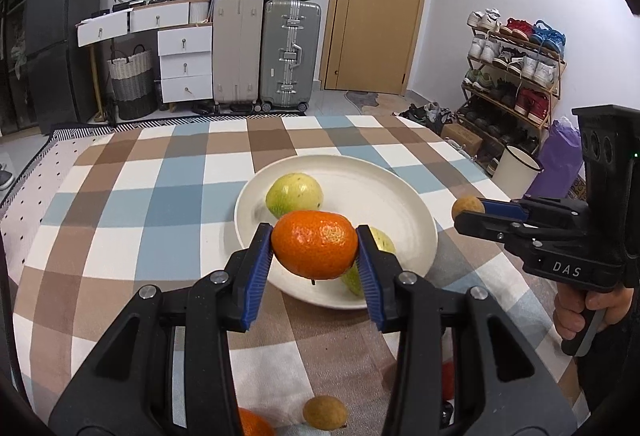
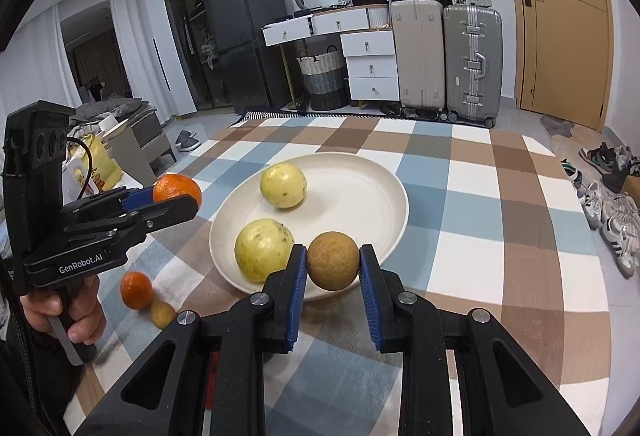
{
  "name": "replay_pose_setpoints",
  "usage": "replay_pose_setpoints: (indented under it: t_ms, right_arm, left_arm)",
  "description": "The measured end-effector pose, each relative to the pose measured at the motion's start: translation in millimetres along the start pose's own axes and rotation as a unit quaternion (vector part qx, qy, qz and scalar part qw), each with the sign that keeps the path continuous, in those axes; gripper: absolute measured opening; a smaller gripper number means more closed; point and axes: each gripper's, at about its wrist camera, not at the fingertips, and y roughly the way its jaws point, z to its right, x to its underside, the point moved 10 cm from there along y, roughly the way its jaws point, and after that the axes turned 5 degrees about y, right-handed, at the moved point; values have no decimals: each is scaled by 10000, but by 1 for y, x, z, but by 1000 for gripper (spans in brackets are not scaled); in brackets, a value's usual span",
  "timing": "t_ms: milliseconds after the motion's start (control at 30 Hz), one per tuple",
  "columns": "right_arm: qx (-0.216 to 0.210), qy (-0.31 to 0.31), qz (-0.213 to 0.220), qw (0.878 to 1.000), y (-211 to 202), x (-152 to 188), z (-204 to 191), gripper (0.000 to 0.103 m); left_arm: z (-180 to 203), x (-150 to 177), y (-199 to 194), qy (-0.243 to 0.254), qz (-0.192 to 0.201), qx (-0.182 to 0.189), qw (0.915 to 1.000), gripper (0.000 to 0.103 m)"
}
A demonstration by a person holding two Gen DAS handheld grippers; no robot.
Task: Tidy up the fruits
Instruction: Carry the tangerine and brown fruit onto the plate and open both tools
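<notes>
My left gripper (image 1: 315,246) is shut on an orange tangerine (image 1: 314,244) and holds it above the near rim of the white plate (image 1: 400,195). My right gripper (image 2: 333,262) is shut on a small brown round fruit (image 2: 333,260) above the plate's near edge (image 2: 384,179). Two yellow-green guavas lie in the plate, one at the back (image 2: 283,185) and one at the front (image 2: 264,250). The right gripper also shows in the left wrist view (image 1: 470,211), and the left gripper in the right wrist view (image 2: 180,195).
The table carries a checked cloth (image 2: 480,220). A second tangerine (image 2: 136,290) and a small brown fruit (image 2: 162,314) lie on it, left of the plate. Suitcases (image 1: 264,51), drawers and a shoe rack (image 1: 516,75) stand beyond the table.
</notes>
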Motion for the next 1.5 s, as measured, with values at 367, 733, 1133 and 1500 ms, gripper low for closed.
replay_pose_setpoints:
  t_ms: [367, 733, 1133, 1500]
  right_arm:
    - [-29, 70, 64, 10000, 20, -25, -4, 27]
    - [51, 245, -119, 9996, 52, -19, 6, 27]
    - [93, 292, -265, 9992, 65, -12, 8, 27]
    - [136, 272, -265, 9992, 65, -10, 10, 27]
  left_arm:
    - [-9, -18, 23, 13, 67, -156, 9999, 38]
    - [-8, -8, 43, 93, -97, -202, 9997, 39]
    - [3, 7, 57, 258, -447, -243, 9984, 39]
    - [7, 7, 59, 312, -364, -222, 9986, 39]
